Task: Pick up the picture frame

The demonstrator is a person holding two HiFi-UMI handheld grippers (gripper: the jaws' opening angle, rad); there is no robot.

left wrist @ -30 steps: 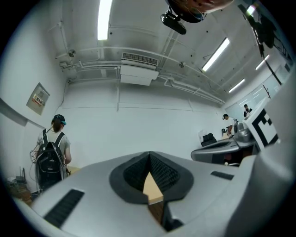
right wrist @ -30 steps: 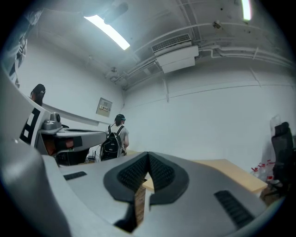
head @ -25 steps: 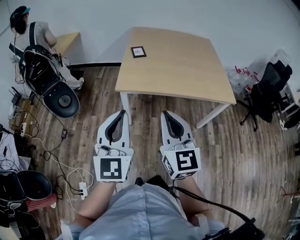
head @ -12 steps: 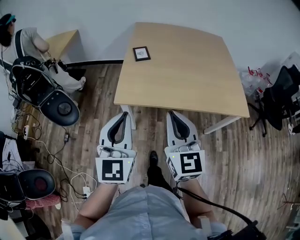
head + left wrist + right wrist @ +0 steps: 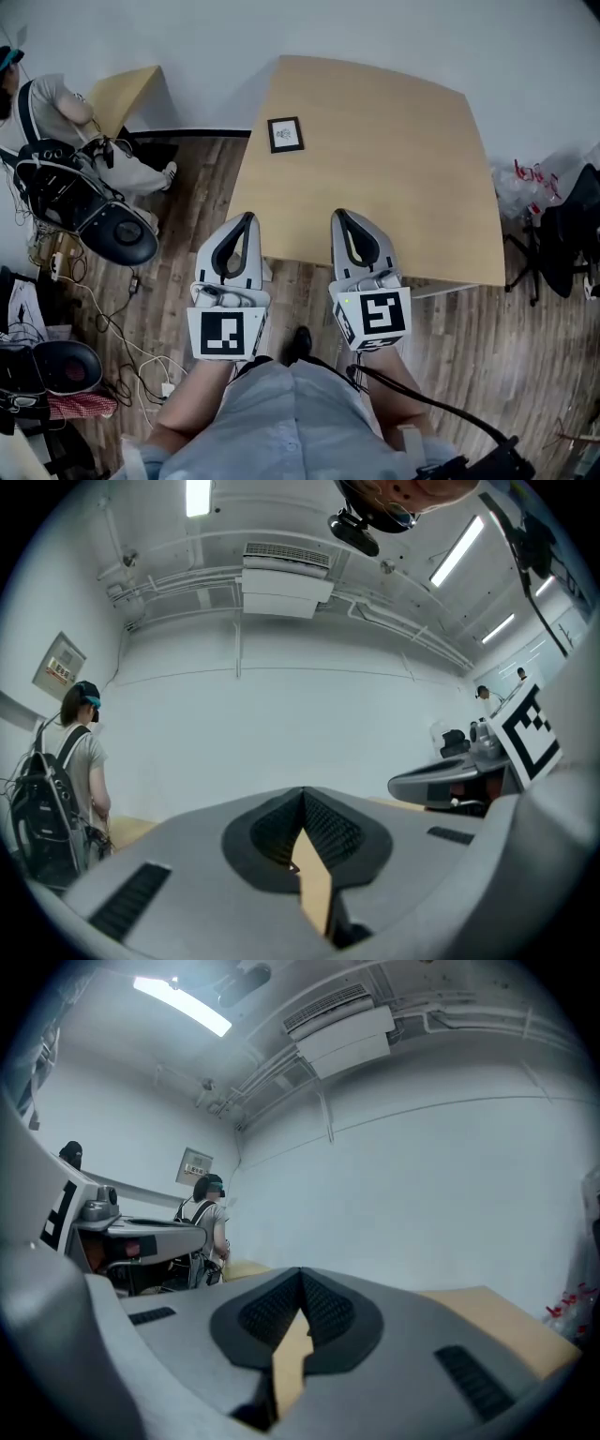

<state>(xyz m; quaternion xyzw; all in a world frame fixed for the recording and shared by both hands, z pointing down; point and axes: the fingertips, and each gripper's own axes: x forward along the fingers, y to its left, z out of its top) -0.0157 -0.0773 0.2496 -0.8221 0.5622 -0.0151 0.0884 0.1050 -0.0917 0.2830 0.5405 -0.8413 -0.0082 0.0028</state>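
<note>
A small dark picture frame lies flat near the far left corner of the light wooden table. Both grippers point level toward the table, side by side, with their tips over its near edge. The left gripper is shut and holds nothing; in the left gripper view its jaws meet at the tip. The right gripper is likewise shut and empty, its tips together. The frame sits well beyond the left gripper, a little to its right. Neither gripper view shows the frame.
A person with a backpack stands at the left by a smaller wooden table and a black chair. Cables trail over the wooden floor at the left. An office chair stands right of the table.
Both grippers have come forward from over the floor to the table's near edge, staying shut. The table and the frame now look nearer and larger.
</note>
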